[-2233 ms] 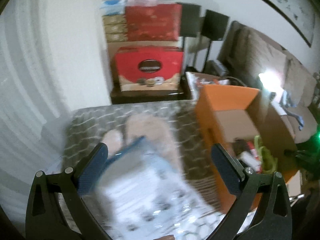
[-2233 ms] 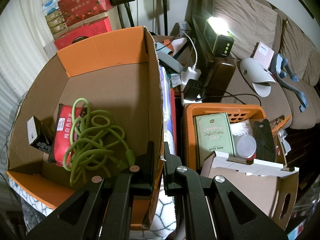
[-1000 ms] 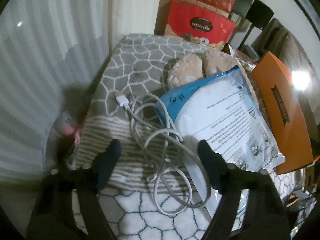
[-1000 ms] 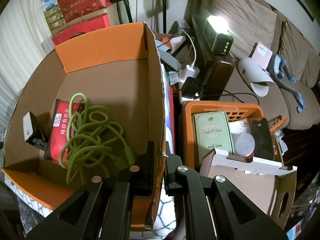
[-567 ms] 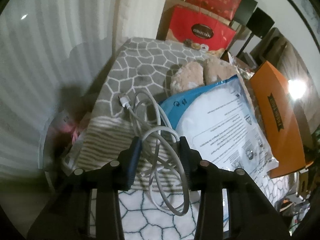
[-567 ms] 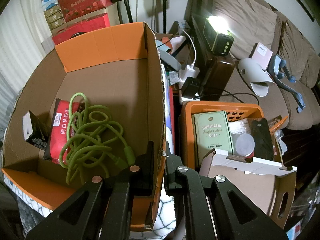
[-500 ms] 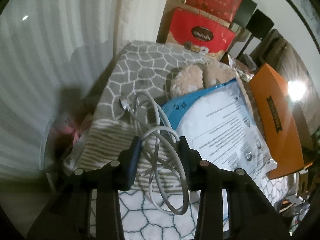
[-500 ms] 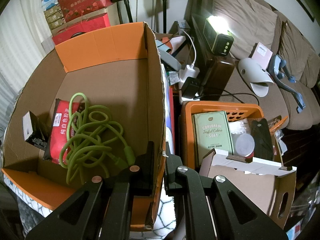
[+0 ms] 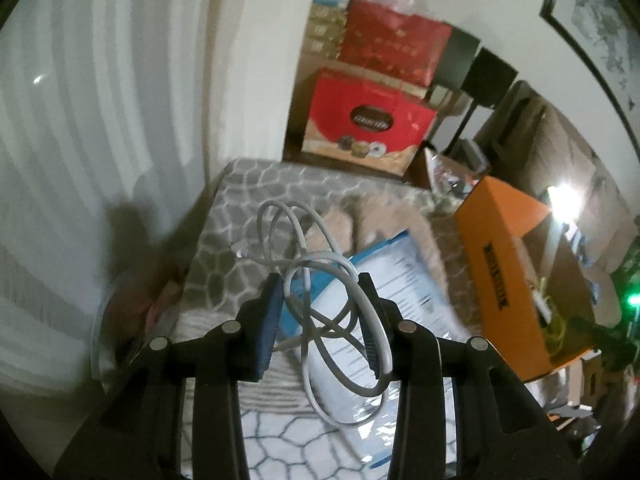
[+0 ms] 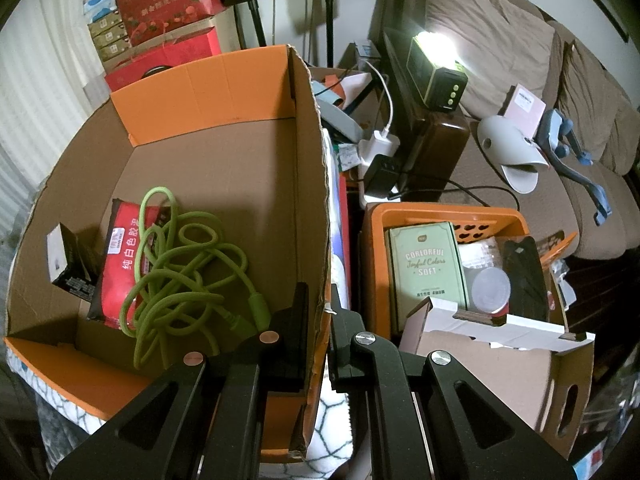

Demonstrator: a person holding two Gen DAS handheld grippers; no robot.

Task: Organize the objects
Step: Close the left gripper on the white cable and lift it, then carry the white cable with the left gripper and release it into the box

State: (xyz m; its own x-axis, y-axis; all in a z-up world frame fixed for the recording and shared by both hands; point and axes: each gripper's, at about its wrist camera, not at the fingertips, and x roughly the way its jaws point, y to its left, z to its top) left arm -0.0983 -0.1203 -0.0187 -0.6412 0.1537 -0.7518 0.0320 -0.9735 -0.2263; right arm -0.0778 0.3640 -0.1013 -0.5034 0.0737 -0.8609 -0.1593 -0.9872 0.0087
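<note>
My left gripper [image 9: 320, 280] is shut on a coiled white cable [image 9: 320, 276] and holds it up above the patterned blanket [image 9: 248, 188]. The cable's loops hang between and below the blue pads. Under it lie a white-and-blue plastic packet [image 9: 404, 276] and beige plush slippers [image 9: 340, 220]. My right gripper [image 10: 319, 292] is shut on the right wall of the orange cardboard box [image 10: 316, 184]. Inside the box lie a green cable [image 10: 184, 264], a red packet [image 10: 120, 256] and a small black box [image 10: 66, 264]. The same box shows at the right of the left wrist view [image 9: 504, 264].
An orange basket [image 10: 440, 212] with a green tin [image 10: 428, 268] and a white carton [image 10: 492, 332] stands right of the box. Behind are a sofa [image 10: 500, 40], a lamp [image 10: 436, 68], red gift boxes [image 9: 368, 120] and a white curtain [image 9: 100, 100].
My left gripper closed on the white cable and lifted it off the blanket, and the view tilted up toward the gift boxes. My right gripper stayed on the box wall.
</note>
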